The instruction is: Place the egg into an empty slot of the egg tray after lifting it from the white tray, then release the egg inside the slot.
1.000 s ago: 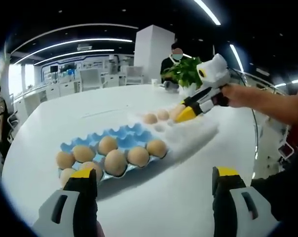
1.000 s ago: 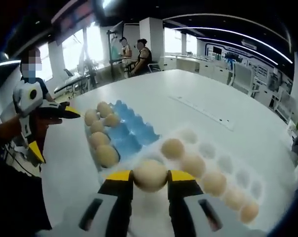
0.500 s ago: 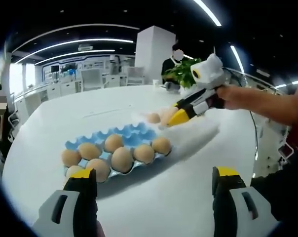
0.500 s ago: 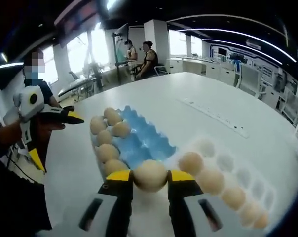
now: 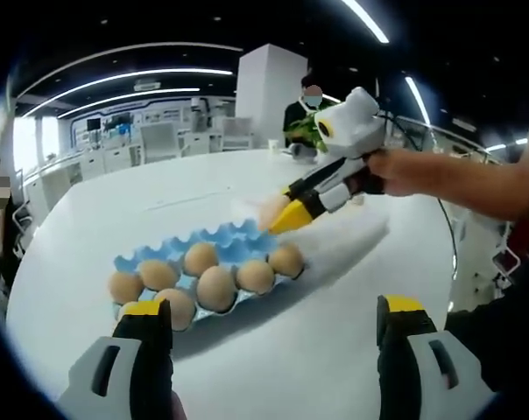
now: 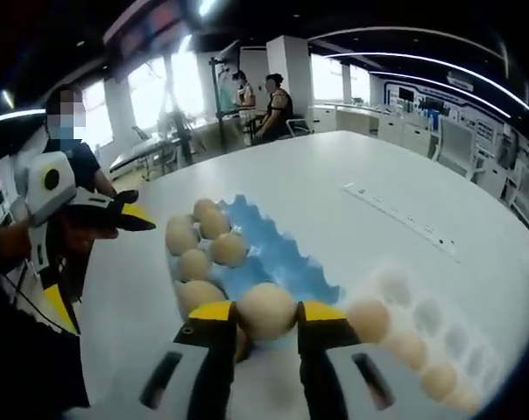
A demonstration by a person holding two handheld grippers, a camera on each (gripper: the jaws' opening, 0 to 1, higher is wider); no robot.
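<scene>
My right gripper (image 6: 266, 313) is shut on a tan egg (image 6: 266, 306) and holds it above the near end of the blue egg tray (image 6: 273, 258). Several eggs (image 6: 194, 262) fill the tray's left rows, and the blue slots on the right stand bare. In the left gripper view the right gripper (image 5: 280, 219) hovers with the egg (image 5: 269, 208) over the far edge of the blue tray (image 5: 234, 241). The white tray (image 6: 422, 306) with several eggs lies to the right. My left gripper (image 5: 275, 306) is open and holds nothing, short of the tray.
The round white table (image 5: 317, 350) drops off close in front. A potted plant (image 5: 301, 129) stands at its far side, and a power strip (image 6: 405, 223) lies on it. Seated people (image 6: 273, 105) are far behind. The left gripper (image 6: 107, 267) hangs beside the tray's left edge.
The right gripper has carried the egg off the white tray and over toward the blue egg tray. The left gripper has stayed open and nearly still.
</scene>
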